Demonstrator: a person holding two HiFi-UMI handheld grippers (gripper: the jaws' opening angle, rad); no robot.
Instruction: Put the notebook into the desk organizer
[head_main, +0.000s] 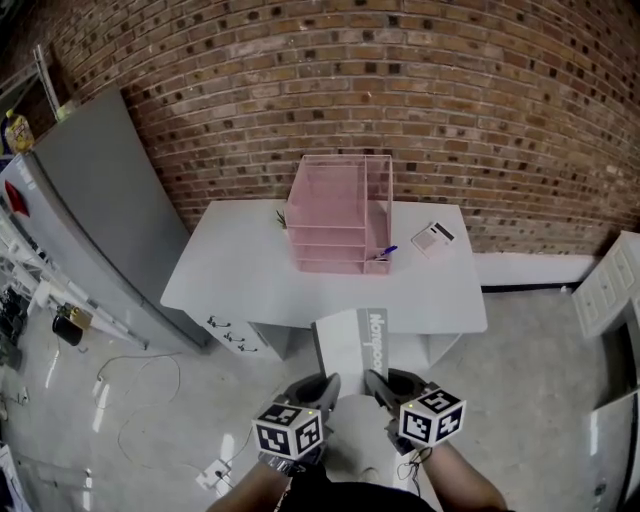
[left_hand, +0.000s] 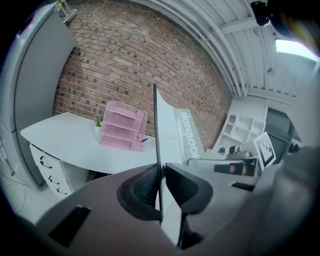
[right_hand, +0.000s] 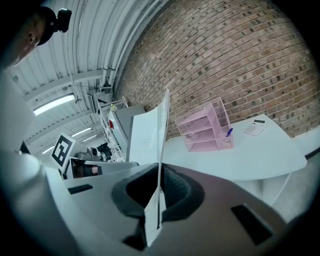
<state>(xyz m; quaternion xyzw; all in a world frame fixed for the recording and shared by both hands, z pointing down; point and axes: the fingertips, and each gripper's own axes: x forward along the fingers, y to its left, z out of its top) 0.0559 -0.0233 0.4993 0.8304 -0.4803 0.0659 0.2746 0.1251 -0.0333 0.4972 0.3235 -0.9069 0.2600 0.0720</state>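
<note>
A white notebook (head_main: 352, 343) with a grey spine is held in the air before the table's near edge, with both grippers on its near end. My left gripper (head_main: 326, 388) is shut on its left side and my right gripper (head_main: 374, 384) is shut on its right side. In the left gripper view the notebook (left_hand: 157, 131) stands edge-on between the closed pads of the left gripper (left_hand: 161, 176). The right gripper view shows the notebook (right_hand: 149, 134) clamped in the right gripper (right_hand: 160, 186). The pink desk organizer (head_main: 340, 213) stands on the far middle of the white table (head_main: 240, 270), apart from the notebook.
A blue pen (head_main: 386, 252) lies by the organizer's front right corner, and a calculator (head_main: 433, 238) lies to its right. A small plant (head_main: 281, 215) stands at its left. A grey cabinet (head_main: 90, 220) stands left of the table, a white shelf unit (head_main: 610, 285) at right. A brick wall runs behind.
</note>
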